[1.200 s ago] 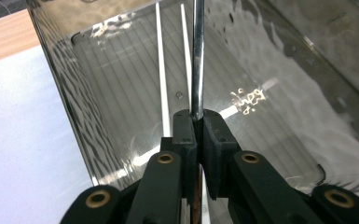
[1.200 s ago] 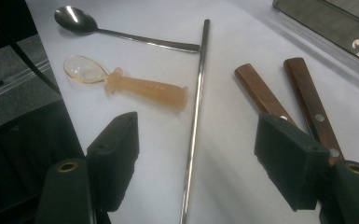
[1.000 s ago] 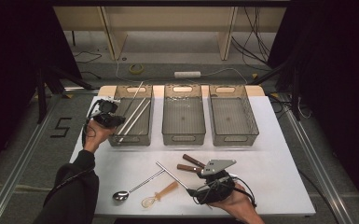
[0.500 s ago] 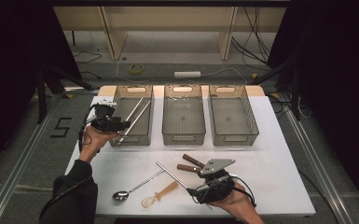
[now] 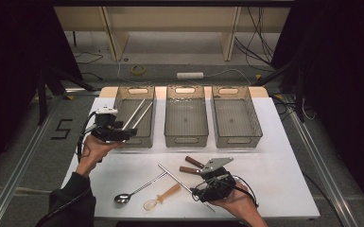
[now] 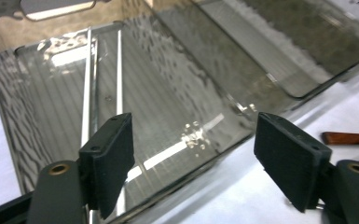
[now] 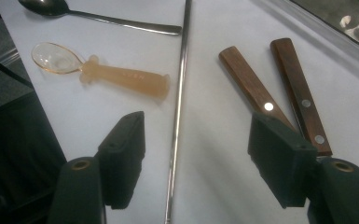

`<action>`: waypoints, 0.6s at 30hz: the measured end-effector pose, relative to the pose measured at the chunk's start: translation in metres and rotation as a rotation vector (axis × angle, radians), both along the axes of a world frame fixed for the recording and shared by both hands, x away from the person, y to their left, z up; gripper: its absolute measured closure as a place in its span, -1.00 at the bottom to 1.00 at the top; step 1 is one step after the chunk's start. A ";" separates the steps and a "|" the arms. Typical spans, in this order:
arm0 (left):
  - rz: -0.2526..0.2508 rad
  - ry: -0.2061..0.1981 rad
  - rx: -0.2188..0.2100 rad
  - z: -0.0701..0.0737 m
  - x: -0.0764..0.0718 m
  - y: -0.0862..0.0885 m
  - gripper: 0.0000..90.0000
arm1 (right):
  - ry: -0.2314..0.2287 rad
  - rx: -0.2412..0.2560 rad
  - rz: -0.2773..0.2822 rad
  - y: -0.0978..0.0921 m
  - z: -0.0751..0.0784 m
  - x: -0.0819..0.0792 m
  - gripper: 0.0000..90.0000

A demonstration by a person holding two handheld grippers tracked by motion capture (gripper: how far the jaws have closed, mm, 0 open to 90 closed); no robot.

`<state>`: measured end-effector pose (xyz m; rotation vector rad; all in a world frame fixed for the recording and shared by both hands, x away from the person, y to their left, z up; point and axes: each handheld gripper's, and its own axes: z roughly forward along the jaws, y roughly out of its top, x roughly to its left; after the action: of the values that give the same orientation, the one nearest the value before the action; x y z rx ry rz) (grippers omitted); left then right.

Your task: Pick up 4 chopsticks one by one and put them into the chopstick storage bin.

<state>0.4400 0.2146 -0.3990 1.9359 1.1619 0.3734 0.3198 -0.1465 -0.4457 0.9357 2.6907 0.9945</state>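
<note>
My left gripper hangs open over the near wall of the left grey bin. Two thin metal rods lie side by side in that bin. My right gripper hovers open low over the table's front, and a long metal rod runs between its jaws, untouched. Beside that rod lie two wooden handles, an orange plastic spoon and a metal spoon.
A middle bin and a right bin stand in a row with the left one at the back of the white table. The table's near edge drops off just below the spoons.
My left gripper has drawn back a little toward the near wall of the left bin, and the rods there now lie lower inside it. The right gripper has stayed put.
</note>
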 end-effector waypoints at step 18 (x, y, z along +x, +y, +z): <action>-0.112 -0.048 -0.035 -0.015 -0.047 -0.031 -0.51 | 0.051 -0.076 0.003 0.016 -0.007 0.009 0.10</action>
<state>0.3932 0.1835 -0.4135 1.9412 1.0175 0.3356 0.3285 -0.1305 -0.4522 0.9556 2.7511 0.8732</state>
